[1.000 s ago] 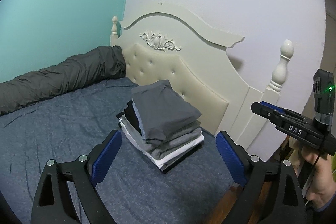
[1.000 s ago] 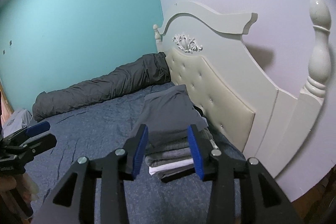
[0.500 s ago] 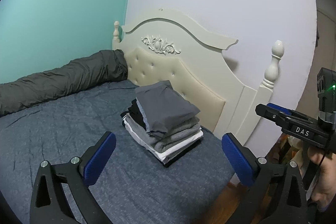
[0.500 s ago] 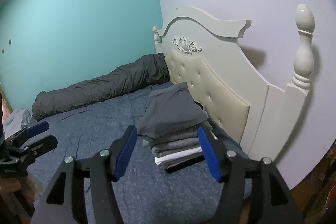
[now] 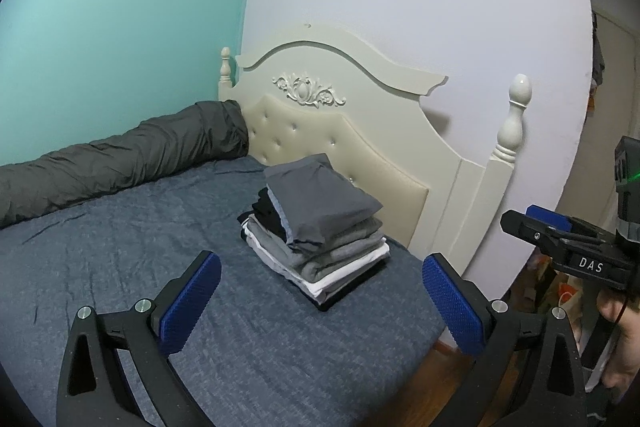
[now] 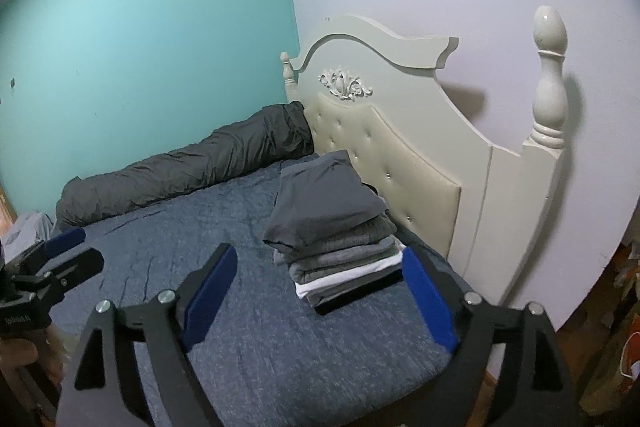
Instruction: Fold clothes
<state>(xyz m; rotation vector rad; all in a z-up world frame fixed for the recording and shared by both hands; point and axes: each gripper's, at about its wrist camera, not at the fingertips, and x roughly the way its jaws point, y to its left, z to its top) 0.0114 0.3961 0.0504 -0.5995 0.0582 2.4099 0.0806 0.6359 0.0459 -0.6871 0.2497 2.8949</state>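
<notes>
Clothes all stacked up
We hold our left gripper point(image 5: 320, 303) spread wide; our right gripper point(image 6: 324, 291) has just been opening, nothing inside, leaving the far pile of clothes point(image 5: 320, 227) alone.

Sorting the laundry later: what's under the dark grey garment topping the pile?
Under the dark grey garment lie folded grey layers, a white one and a black bottom piece; how many in all is hidden.
</notes>
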